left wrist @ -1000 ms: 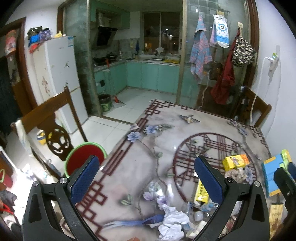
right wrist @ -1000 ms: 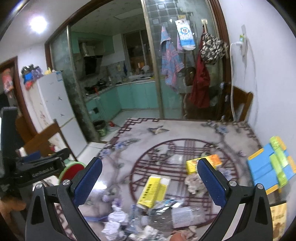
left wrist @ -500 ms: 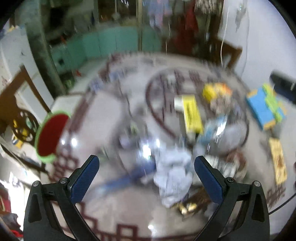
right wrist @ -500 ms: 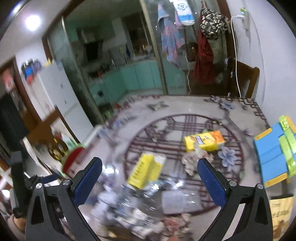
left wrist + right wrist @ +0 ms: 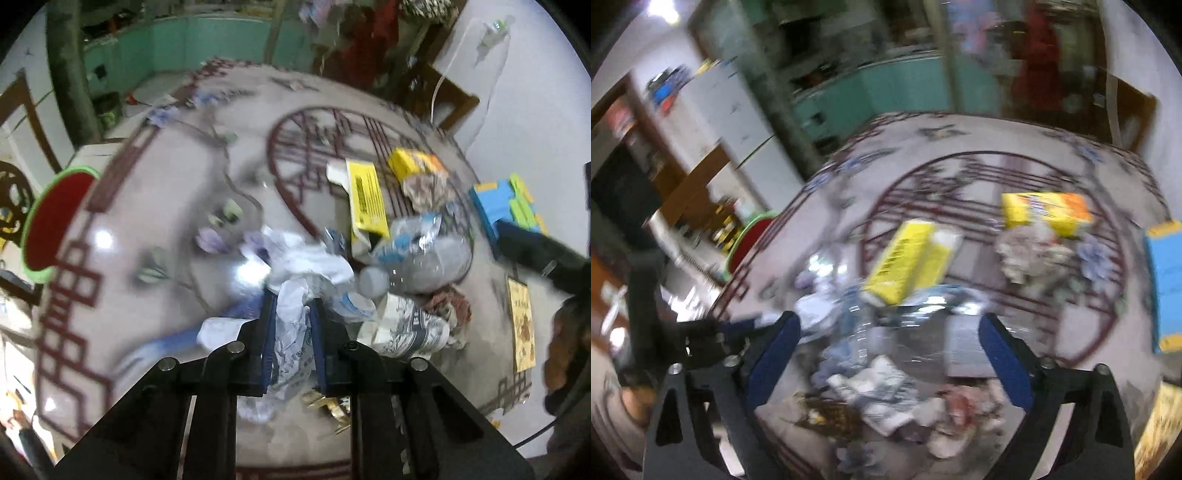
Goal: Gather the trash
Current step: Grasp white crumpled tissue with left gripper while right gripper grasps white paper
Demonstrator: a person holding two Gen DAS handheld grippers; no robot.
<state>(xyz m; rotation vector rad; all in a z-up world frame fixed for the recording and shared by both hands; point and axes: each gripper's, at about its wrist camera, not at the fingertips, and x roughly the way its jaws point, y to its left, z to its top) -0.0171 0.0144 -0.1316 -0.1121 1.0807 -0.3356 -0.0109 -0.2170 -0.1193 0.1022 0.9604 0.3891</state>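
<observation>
A heap of trash lies on the patterned table: crumpled white paper, a clear plastic bottle, a flat yellow box and a yellow-orange carton. My left gripper points steeply down into the heap. Its jaws are closing, and the blue pads press on the crumpled white paper. In the blurred right wrist view my right gripper hangs over the clear bottle. Its jaws are wide and closing, with the bottle between them and no pad touching it. The left gripper shows at its left.
A red basin with a green rim sits off the table's left edge beside a wooden chair. A blue and green box and a yellow printed card lie at the right near the wall. A hand holds the left gripper.
Both grippers have sunk and tipped down onto the trash heap. The left jaws went from wide apart to closed on the white paper. The right jaws have narrowed a little.
</observation>
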